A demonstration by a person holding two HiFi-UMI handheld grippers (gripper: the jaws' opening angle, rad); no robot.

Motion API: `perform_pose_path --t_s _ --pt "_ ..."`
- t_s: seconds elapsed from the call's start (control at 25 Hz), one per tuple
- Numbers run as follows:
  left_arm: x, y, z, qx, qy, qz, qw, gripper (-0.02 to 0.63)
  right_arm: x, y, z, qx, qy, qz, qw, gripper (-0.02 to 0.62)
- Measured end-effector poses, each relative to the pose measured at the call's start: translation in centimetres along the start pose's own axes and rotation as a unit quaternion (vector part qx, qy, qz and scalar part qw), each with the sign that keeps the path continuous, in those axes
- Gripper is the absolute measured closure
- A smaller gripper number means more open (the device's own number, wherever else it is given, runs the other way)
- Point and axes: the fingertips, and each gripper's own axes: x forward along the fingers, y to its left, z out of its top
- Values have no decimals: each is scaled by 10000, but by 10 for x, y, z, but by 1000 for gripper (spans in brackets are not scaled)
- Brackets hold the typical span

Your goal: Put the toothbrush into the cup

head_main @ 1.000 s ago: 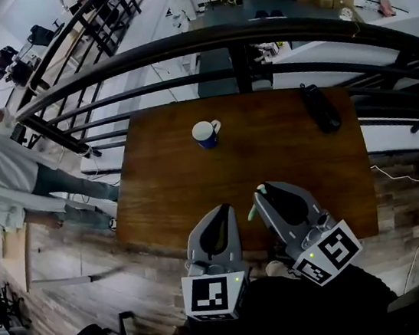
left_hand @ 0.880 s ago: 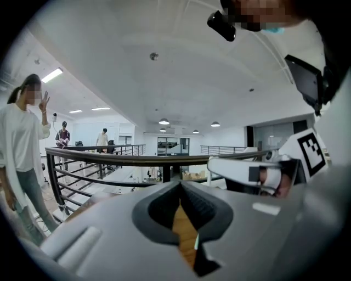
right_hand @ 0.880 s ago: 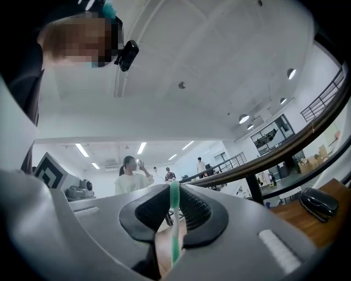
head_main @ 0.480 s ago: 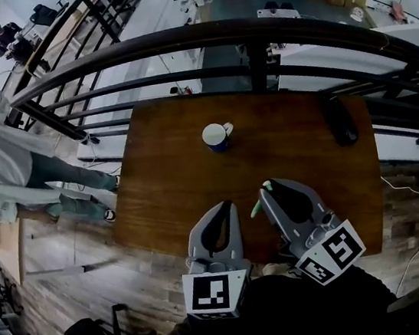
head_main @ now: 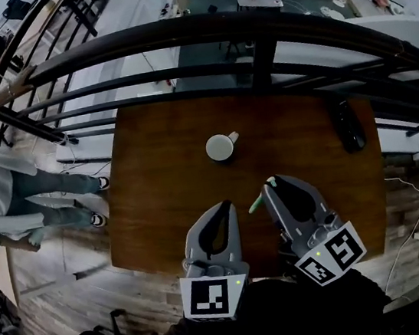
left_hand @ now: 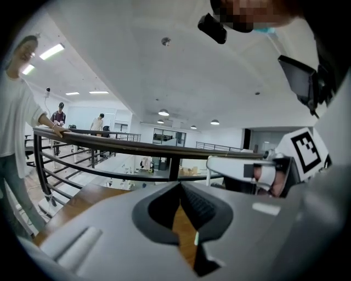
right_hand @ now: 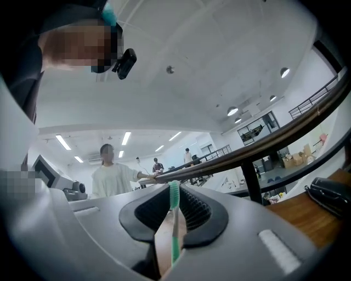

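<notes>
Head view: cup (head_main: 221,147) centred on table (head_main: 159,193), clear of edges; toothbrush (head_main: 255,205) in right claw (head_main: 271,186).

The cup (head_main: 221,147) is sitting mid table (head_main: 158,185), beyond the left gripper (head_main: 226,205) and the right gripper (head_main: 269,186), with the toothbrush (head_main: 254,206) between the latter's jaws. What may be a pouch (head_main: 349,126) is lying far right; a railing (head_main: 175,34) is running behind.

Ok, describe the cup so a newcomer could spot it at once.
Find the brown wooden table that stands against the black railing. Near the middle of its far half sits the cup, a small round mug with a pale inside and a stubby handle. The only other thing lying on the table is a long black pouch at the right edge.
</notes>
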Motion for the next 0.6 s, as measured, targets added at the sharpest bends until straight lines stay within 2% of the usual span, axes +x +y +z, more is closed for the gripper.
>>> perform_pose_path --t_s 0.28,0.6 --pt "61 30 -12 -211 312 -402 9985 597 56 -54 10 -7 -140 -600 9981 542" --pt "107 71 -28 -494 591 -513 9957 598 109 -75 -9 -54 17 -777 9970 541"
